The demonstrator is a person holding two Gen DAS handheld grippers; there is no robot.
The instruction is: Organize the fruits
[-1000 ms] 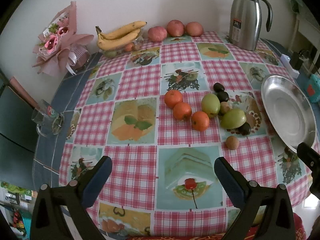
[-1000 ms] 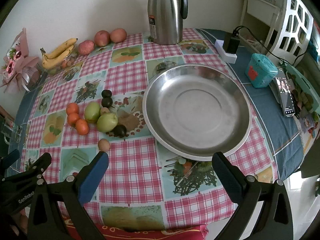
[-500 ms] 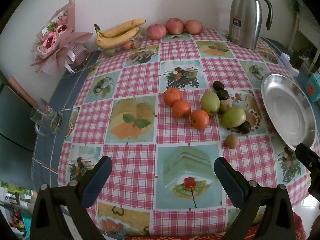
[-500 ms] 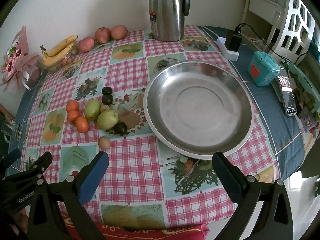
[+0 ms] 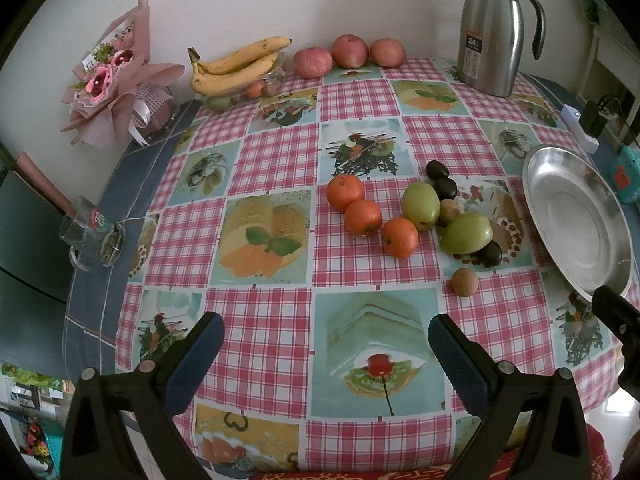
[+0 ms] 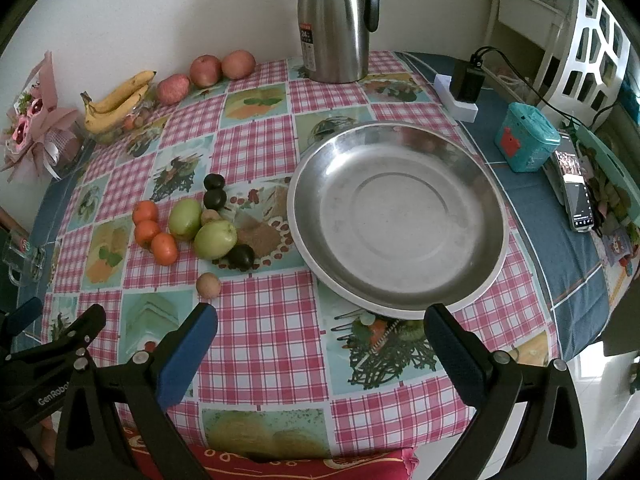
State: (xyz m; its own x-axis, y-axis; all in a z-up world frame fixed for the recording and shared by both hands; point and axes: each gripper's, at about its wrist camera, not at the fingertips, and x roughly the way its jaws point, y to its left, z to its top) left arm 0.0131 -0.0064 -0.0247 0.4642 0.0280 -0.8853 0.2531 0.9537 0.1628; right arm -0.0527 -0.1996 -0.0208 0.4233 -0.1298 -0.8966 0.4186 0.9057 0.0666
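Little has changed over the last second. In both wrist views the scene has slid slightly down and grown a touch larger, so both tools seem to be easing forward over the tabletop [image 5: 276, 152]; no fruit has moved. The sorting has therefore not begun, and this reads as an approach.

The fruit lies in a loose cluster at centre right of the left view: three oranges [image 5: 363, 217] in a diagonal row, two green fruits [image 5: 466, 233] beside them, three dark plums [image 5: 445, 188] and two small brown fruits [image 5: 464, 281], the nearer one apart at the cluster's lower edge. A second brown one is half hidden between the green fruits, so I am not sure what it is. The steel dish [image 6: 400, 216] is empty, just right of the cluster and filling the centre of the right view. Bananas [image 5: 236, 66] and apples [image 5: 350, 51] sit along the top edge by the wall.

The left tongs [image 5: 324, 352] are spread wide at the bottom of their frame, holding nothing and touching nothing, clear of the cloth. The right tongs [image 6: 320, 344] are equally wide apart and empty, framing the dish's near rim, with the stray brown fruit just above their left finger.
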